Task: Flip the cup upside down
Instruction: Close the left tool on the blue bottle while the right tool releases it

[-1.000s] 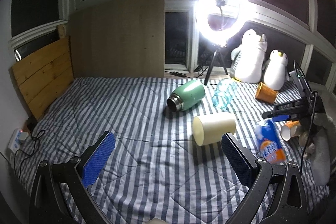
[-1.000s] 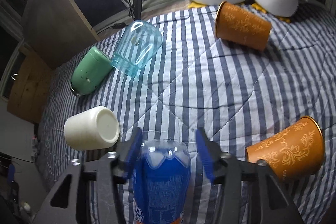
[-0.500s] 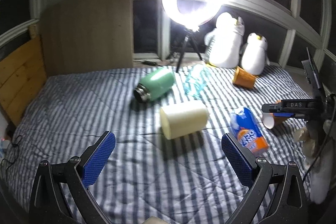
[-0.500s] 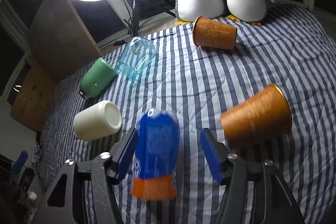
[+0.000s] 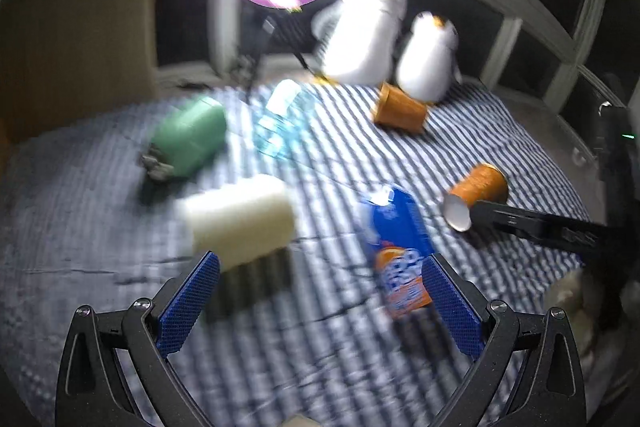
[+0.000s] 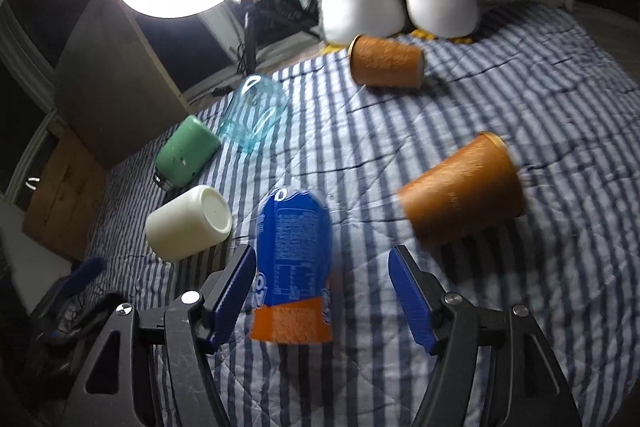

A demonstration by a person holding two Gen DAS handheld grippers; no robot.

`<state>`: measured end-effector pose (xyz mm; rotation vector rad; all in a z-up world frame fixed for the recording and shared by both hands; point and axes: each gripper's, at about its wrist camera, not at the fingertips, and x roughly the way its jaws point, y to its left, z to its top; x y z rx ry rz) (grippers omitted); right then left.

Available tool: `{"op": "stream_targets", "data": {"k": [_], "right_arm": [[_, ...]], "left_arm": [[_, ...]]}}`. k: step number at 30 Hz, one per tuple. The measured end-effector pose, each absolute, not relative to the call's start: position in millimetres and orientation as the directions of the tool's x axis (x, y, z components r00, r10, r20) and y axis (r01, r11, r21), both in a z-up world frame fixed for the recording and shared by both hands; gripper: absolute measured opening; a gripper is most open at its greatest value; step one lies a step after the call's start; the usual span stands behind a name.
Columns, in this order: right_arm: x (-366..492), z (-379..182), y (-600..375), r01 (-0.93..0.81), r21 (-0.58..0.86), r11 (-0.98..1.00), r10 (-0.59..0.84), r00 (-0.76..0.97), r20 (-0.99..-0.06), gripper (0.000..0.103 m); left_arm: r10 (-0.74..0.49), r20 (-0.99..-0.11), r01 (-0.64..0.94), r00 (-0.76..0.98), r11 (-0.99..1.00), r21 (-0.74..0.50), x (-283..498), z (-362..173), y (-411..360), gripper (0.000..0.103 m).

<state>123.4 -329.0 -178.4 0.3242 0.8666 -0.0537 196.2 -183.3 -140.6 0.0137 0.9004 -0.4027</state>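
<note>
Your right hand-held gripper [image 6: 322,291] was spread wide, with the blue cup [image 6: 294,263] lying between its fingers and an orange cup [image 6: 460,193] just ahead-right. Your left hand-held gripper [image 5: 320,303] was spread too.

Left gripper [image 5: 318,301] wide apart; cream cup [image 5: 240,217] on its side at 11 o'clock, blurred.
</note>
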Motion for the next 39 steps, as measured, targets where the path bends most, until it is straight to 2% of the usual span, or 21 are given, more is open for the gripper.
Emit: {"op": "stream_targets", "data": {"k": [8, 12, 16, 24, 27, 35, 39], "right_arm": [[85, -165, -360, 0.242, 0.254, 0.936, 0.018, 0.69, -0.724, 0.065], [70, -165, -372, 0.269, 0.267, 0.925, 0.006, 0.694, -0.72, 0.065], [55, -163, -384, 0.291, 0.277, 0.916, -0.008, 0.703, -0.711, 0.065], [40, -161, -395, 0.313, 0.294, 0.903, -0.023, 0.719, -0.695, 0.065], [36, -162, -394, 0.313, 0.296, 0.903, -0.024, 0.723, -0.691, 0.065], [24, -160, -396, 0.329, 0.309, 0.893, -0.036, 0.734, -0.678, 0.065], [22, -160, -391, 0.324, 0.31, 0.894, -0.032, 0.736, -0.676, 0.065]], "left_arm": [[-0.391, -0.856, 0.337, 0.338, 0.9, -0.278, 254, -183, -245, 0.102], [-0.359, -0.889, 0.3, 0.285, 0.914, -0.273, 274, -201, -265, 0.101], [-0.338, -0.913, 0.277, 0.228, 0.921, -0.272, 288, -217, -276, 0.092], [-0.363, -0.919, 0.288, 0.156, 0.906, -0.309, 297, -236, -288, 0.088], [-0.397, -0.91, 0.292, 0.117, 0.89, -0.35, 297, -242, -294, 0.075], [-0.423, -0.888, 0.292, 0.183, 0.885, -0.361, 284, -231, -283, 0.072], [-0.437, -0.85, 0.303, 0.292, 0.886, -0.351, 269, -211, -268, 0.072]]}}
